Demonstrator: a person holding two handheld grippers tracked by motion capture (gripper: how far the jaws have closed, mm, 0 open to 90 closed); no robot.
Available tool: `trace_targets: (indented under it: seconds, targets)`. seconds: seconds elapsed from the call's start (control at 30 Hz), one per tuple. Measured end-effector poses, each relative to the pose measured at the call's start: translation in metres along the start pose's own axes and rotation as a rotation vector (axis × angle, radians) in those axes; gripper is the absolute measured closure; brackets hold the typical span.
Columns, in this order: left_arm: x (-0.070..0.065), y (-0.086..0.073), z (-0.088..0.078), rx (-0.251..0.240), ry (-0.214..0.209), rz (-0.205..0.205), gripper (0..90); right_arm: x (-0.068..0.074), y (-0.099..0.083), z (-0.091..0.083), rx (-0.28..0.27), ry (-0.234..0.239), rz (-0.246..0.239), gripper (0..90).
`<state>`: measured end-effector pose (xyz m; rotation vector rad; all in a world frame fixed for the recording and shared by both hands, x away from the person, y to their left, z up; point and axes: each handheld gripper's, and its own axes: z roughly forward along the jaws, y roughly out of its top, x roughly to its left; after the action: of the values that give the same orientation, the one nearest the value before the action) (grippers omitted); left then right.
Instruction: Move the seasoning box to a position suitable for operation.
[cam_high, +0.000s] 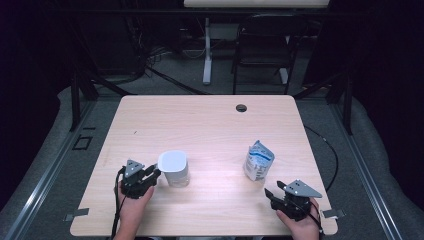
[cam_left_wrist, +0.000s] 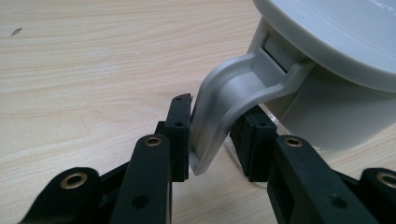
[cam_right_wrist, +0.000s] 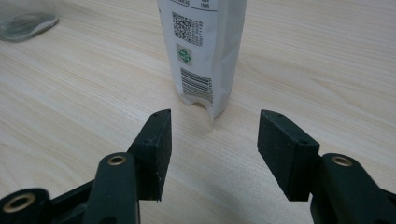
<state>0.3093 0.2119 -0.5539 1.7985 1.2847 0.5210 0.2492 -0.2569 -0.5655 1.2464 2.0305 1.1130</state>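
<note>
- The light wooden desk (cam_high: 210, 125) carries a pitcher and a pouch, with a round cable hole (cam_high: 241, 108) near its far edge.
- A clear pitcher with a white lid (cam_high: 174, 167) stands near the desk's front left; its grey handle (cam_left_wrist: 224, 98) points toward the left tool.
- A white and blue pouch (cam_high: 258, 160) stands upright toward the front right.
- The left tool (cam_high: 152, 176) has its jaws on either side of the handle, one pad touching it.
- The right tool (cam_high: 272, 194) sits near the front right corner, jaws spread apart, short of the pouch.

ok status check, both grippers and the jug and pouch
Left gripper shut on jug handle. Right gripper open, short of the upright pouch. Table between them bare.
</note>
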Motion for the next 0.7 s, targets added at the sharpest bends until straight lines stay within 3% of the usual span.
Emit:
trace_targets:
  seconds: [0.33, 0.7]
  targets:
    - [0.0005, 0.0018, 0.0011, 0.007, 0.017, 0.028, 75.0, 0.0010, -0.0007, 0.0014, -0.002, 0.006, 0.010, 43.8]
    - [-0.0002, 0.0021, 0.0002, 0.013, 0.019, 0.021, 76.0, 0.0008, -0.0015, 0.0024, -0.006, -0.004, 0.016, 42.5]
